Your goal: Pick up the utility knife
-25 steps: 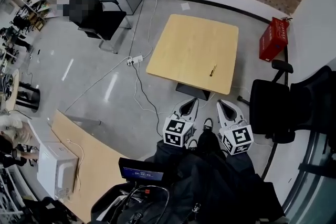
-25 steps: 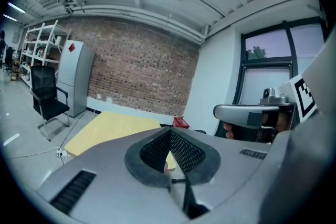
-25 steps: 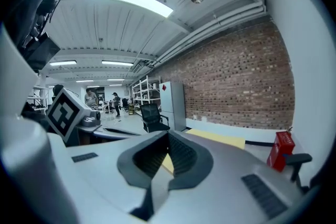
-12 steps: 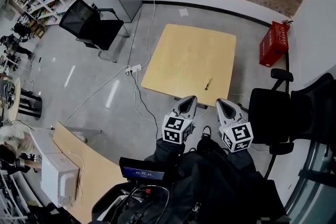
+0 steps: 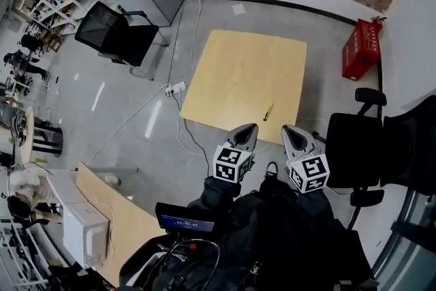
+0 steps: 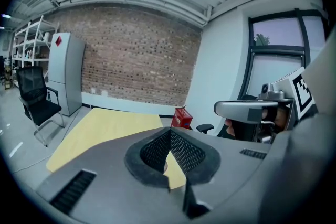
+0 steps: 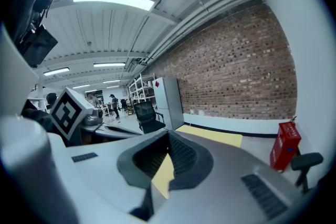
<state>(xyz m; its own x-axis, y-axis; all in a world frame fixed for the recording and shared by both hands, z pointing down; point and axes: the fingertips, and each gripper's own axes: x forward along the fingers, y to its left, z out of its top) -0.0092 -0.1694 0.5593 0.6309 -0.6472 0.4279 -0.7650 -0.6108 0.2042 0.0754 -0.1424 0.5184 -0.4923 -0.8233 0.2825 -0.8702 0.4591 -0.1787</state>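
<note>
yellow table [image 5: 235,82], utility knife [image 5: 268,112] — ahead of left gripper [image 5: 249,127], right gripper [image 5: 287,129]

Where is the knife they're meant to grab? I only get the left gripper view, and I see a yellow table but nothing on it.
Observer: The head view shows the utility knife lying on the table, toward its near right corner.
Operator: Is the other claw holding something?
Observer: No. The right gripper view shows the right gripper with its jaws together and nothing between them.
Operator: Are the claws near the knife?
Observer: In the head view the left gripper and the right gripper are both at the table's near edge, neither touching the utility knife.
</note>
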